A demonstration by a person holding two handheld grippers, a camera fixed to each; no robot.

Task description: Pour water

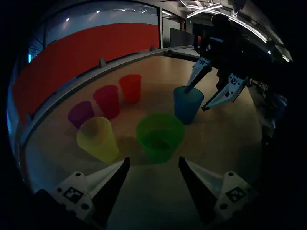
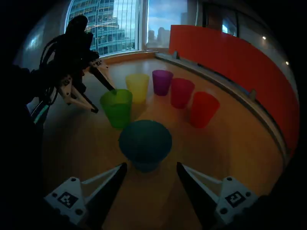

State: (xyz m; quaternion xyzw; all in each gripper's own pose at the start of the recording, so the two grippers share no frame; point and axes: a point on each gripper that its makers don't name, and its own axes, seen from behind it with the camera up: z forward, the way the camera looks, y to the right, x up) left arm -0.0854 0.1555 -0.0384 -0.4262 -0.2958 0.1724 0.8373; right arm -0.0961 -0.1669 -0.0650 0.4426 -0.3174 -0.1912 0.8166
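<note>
– Two grippers, both spread wide. How is your left gripper (image 1: pixel 153 158) sitting?
– You are holding it released, gripping nothing. Its fingers are pointing to either side of the green cup (image 1: pixel 160 136), which is standing upright just ahead on the wooden table (image 1: pixel 222 145).
– And your right gripper (image 2: pixel 151 164)?
– You are holding it released too, and empty. The blue cup (image 2: pixel 145 143) is standing upright just ahead of its fingers. In the left gripper view one of its fingers is reaching over that cup's rim while the other is hanging outside. Whether either is touching, I cannot tell.
– What is standing beyond?
– The yellow cup (image 1: pixel 97 138) is sitting beside the green one. Behind it the purple cup (image 1: pixel 80 113), the magenta cup (image 1: pixel 107 100) and the red cup (image 1: pixel 130 88) are curving away toward the red wall panel (image 1: pixel 76 50). Whether any cup is holding water is too dim to tell.
</note>
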